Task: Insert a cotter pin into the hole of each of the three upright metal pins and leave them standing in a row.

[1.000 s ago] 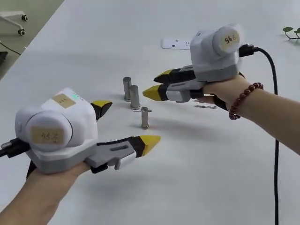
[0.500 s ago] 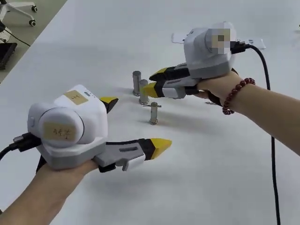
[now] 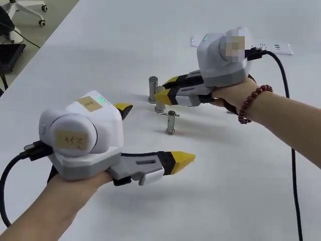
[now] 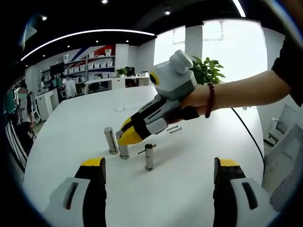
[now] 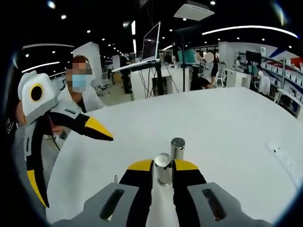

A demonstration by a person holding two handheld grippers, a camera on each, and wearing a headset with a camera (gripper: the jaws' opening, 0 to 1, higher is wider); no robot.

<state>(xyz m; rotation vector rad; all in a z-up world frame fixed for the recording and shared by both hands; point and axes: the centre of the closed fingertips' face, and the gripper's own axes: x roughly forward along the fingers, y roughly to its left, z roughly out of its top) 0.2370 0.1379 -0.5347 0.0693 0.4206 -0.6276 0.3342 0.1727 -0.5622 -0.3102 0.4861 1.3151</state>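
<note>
Three upright metal pins stand in a row on the white table: the far pin [image 3: 153, 89], the middle pin [image 3: 160, 105] and the near pin [image 3: 171, 122]. A cotter pin [image 4: 140, 152] sticks sideways through the near pin [image 4: 149, 157]. My right gripper [image 3: 166, 89] reaches in from the right, and its yellow-tipped jaws flank the middle pin [image 5: 163, 169] closely on both sides. The far pin [image 5: 178, 147] stands just beyond them. My left gripper [image 3: 153, 134] hovers open in front of the row, with nothing between its jaws.
Two loose cotter pins [image 4: 173, 128] lie on the table under the right hand. A white power strip [image 3: 273, 48] lies at the far right, and a black cable [image 3: 293, 145] trails from the right gripper. The table's left edge [image 3: 47, 37] borders floor with chair legs.
The right gripper has moved in on the row, and its jaws now hold the middle pin between them. The left gripper has stayed open in front of the pins.
</note>
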